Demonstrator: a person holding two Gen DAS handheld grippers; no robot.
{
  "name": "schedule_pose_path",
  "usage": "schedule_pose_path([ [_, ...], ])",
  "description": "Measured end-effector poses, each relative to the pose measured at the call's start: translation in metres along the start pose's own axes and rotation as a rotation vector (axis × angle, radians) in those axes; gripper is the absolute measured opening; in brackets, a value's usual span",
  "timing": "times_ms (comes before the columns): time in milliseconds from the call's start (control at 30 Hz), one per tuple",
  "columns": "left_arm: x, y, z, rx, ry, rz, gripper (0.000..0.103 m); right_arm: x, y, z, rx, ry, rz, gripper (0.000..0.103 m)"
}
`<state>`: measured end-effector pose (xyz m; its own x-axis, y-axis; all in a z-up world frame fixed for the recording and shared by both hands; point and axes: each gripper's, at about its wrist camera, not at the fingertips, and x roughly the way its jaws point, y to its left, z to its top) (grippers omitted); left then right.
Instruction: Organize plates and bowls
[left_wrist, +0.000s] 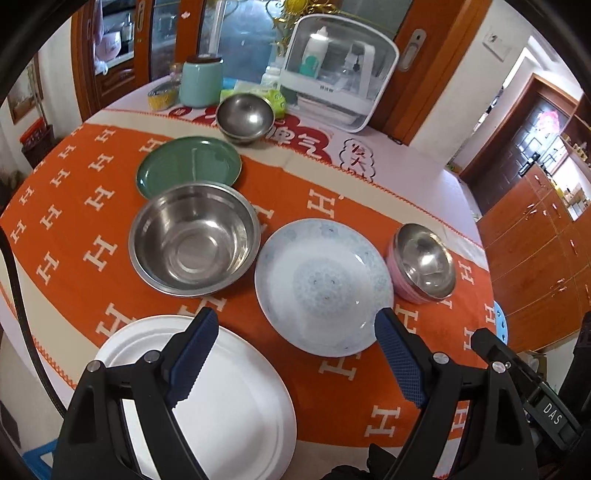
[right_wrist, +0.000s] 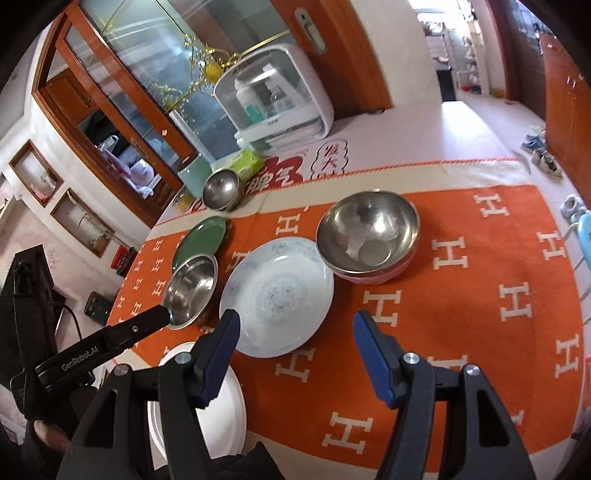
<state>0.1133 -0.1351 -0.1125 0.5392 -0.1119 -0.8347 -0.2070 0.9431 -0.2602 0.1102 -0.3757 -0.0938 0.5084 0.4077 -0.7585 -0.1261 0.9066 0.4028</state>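
Observation:
On the orange cloth lie a plain white plate (left_wrist: 221, 387) nearest me, a blue-patterned white plate (left_wrist: 325, 284), a wide steel bowl (left_wrist: 194, 243), a green plate (left_wrist: 188, 168) behind it, a small steel bowl (left_wrist: 243, 116) at the back, and a steel bowl in a pink shell (left_wrist: 423, 264) on the right. My left gripper (left_wrist: 293, 325) is open above the gap between the two white plates, holding nothing. My right gripper (right_wrist: 293, 325) is open too, low over the near edge of the patterned plate (right_wrist: 277, 288), with the pink-shelled bowl (right_wrist: 369, 232) beyond it.
A white covered rack (left_wrist: 340, 70) with bottles, a mint canister (left_wrist: 201, 83) and a green packet (left_wrist: 275, 98) stand at the table's back. Wooden cabinets (left_wrist: 535, 258) are to the right. The left gripper's body (right_wrist: 110, 339) reaches in from the left of the right wrist view.

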Motion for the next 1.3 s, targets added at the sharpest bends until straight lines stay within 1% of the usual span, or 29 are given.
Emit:
schedule_pose_path([
  [233, 0.03, 0.004, 0.011, -0.043, 0.066, 0.042, 0.086, 0.035, -0.017, 0.008, 0.036, 0.102, 0.046, 0.064],
  [300, 0.041, 0.005, 0.013, -0.051, 0.098, 0.052, 0.086, 0.045, -0.021, 0.008, 0.05, 0.136, 0.058, 0.064],
  [433, 0.061, 0.004, 0.015, -0.058, 0.161, 0.048, 0.086, 0.063, -0.029, 0.006, 0.075, 0.201, 0.079, 0.064],
  [533, 0.078, 0.002, 0.015, -0.059, 0.209, 0.045, 0.086, 0.075, -0.034, 0.007, 0.084, 0.228, 0.088, 0.064],
  [733, 0.107, 0.001, 0.018, -0.064, 0.285, 0.07, 0.086, 0.097, -0.047, 0.006, 0.116, 0.288, 0.105, 0.064],
  [800, 0.116, 0.002, 0.019, -0.069, 0.303, 0.077, 0.086, 0.102, -0.05, 0.006, 0.129, 0.297, 0.11, 0.061],
  [867, 0.123, 0.003, 0.02, -0.071, 0.315, 0.085, 0.084, 0.108, -0.053, 0.006, 0.136, 0.307, 0.112, 0.048],
  [900, 0.126, 0.003, 0.02, -0.071, 0.318, 0.086, 0.084, 0.111, -0.055, 0.006, 0.138, 0.314, 0.113, 0.045],
  [967, 0.131, 0.003, 0.022, -0.071, 0.319, 0.083, 0.083, 0.115, -0.057, 0.006, 0.139, 0.324, 0.117, 0.034],
  [1000, 0.134, 0.003, 0.023, -0.07, 0.32, 0.086, 0.083, 0.118, -0.057, 0.006, 0.137, 0.328, 0.121, 0.031],
  [1067, 0.139, 0.001, 0.025, -0.063, 0.324, 0.093, 0.077, 0.122, -0.058, 0.006, 0.133, 0.332, 0.126, 0.024],
  [1133, 0.144, 0.0, 0.027, -0.059, 0.327, 0.098, 0.075, 0.125, -0.058, 0.007, 0.125, 0.332, 0.132, 0.02],
  [1300, 0.157, -0.004, 0.033, -0.046, 0.337, 0.101, 0.066, 0.132, -0.057, 0.011, 0.106, 0.319, 0.144, 0.015],
])
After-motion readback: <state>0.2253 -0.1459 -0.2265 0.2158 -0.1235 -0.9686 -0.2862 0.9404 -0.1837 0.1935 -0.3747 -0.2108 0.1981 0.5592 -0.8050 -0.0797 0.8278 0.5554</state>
